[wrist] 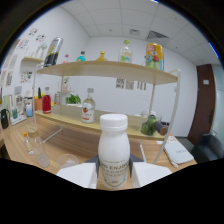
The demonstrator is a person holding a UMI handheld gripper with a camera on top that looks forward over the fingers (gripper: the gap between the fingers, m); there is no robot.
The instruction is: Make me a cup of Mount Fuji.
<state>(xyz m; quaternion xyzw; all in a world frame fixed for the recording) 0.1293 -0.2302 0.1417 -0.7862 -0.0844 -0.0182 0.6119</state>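
Note:
A white plastic bottle [113, 145] with a white screw cap and dark print on its label stands upright between my two fingers. My gripper [113, 169] is shut on the white bottle: the white fingers [80, 175] press on its lower body from both sides. The bottle's base is hidden below the fingers. Beyond it, a clear glass cup [67, 160] sits on the wooden counter [20, 150], a little left of the left finger.
A two-tier wooden shelf [107, 67] stands on the counter. It carries a clear labelled bottle [87, 107], a red bottle [46, 103], a green plant [73, 99], a jar of green things [149, 125], and bottles and a can [155, 55] on top. A clear bottle [32, 142] stands at the left and a white box [176, 151] lies at the right.

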